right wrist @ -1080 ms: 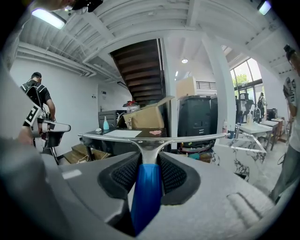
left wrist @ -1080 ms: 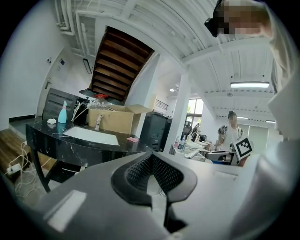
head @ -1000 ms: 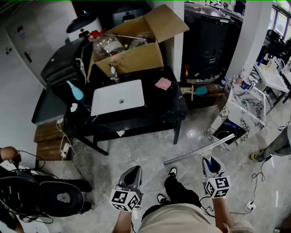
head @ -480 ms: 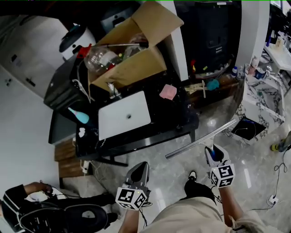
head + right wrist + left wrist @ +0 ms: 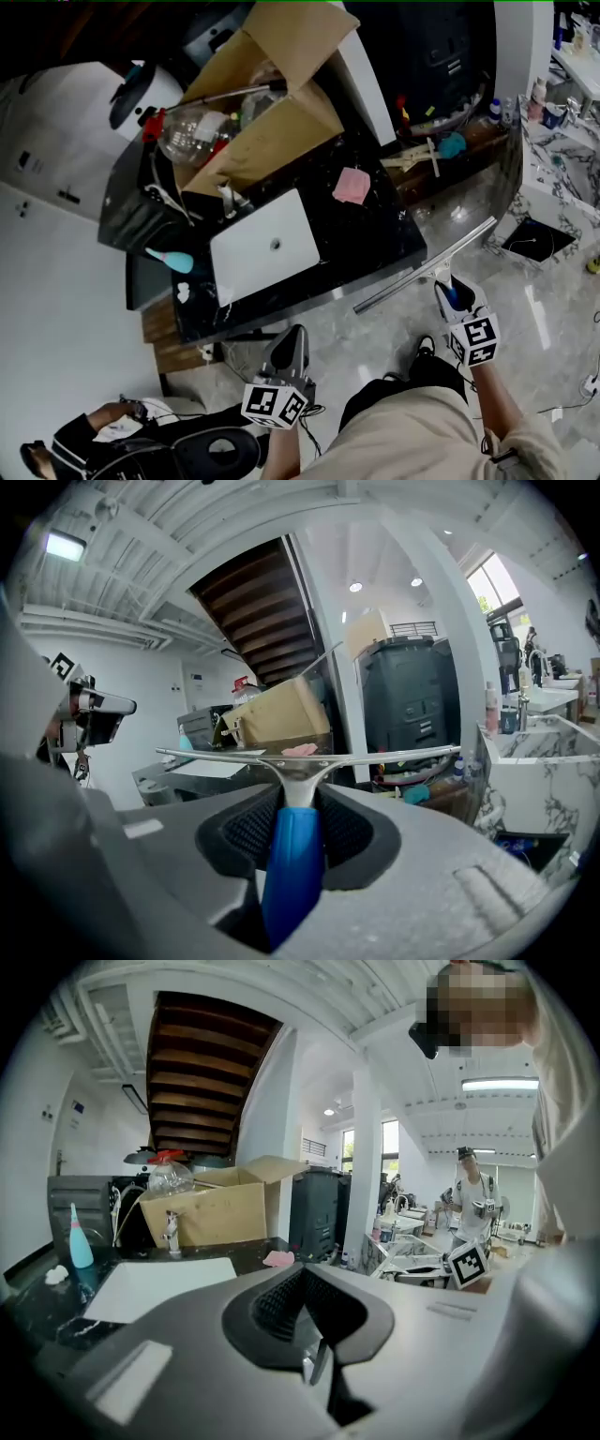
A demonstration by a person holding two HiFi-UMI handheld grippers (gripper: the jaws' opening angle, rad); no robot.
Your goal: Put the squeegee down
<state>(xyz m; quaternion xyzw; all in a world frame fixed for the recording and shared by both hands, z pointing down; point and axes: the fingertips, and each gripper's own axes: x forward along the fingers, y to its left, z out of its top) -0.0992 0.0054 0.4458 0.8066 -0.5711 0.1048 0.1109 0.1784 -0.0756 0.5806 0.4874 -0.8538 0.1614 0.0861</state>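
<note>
My right gripper point(image 5: 449, 284) point(image 5: 296, 799) is shut on the blue handle of the squeegee point(image 5: 427, 266) point(image 5: 292, 855). Its long metal blade bar point(image 5: 309, 757) lies crosswise in front of the jaws, beside the near right corner of the black table point(image 5: 375, 239). The left gripper point(image 5: 289, 338) point(image 5: 302, 1274) hangs lower at the left, over the floor before the table, its jaws shut with nothing between them. On the table lie a white board point(image 5: 264, 246) point(image 5: 155, 1283) and a pink sponge point(image 5: 352, 185) point(image 5: 278, 1258).
A cardboard box point(image 5: 267, 94) with a clear jug point(image 5: 192, 131) stands at the table's back, a small tap point(image 5: 229, 199) before it, a teal bottle point(image 5: 171, 259) at the left end. A marble-patterned shelf point(image 5: 553, 122) is at right; a seated person point(image 5: 112, 436) at bottom left.
Both grippers have come closer to the black table. The squeegee's blade bar, earlier out over the floor, now reaches the table's near right corner. The grip on the handle is unchanged.
</note>
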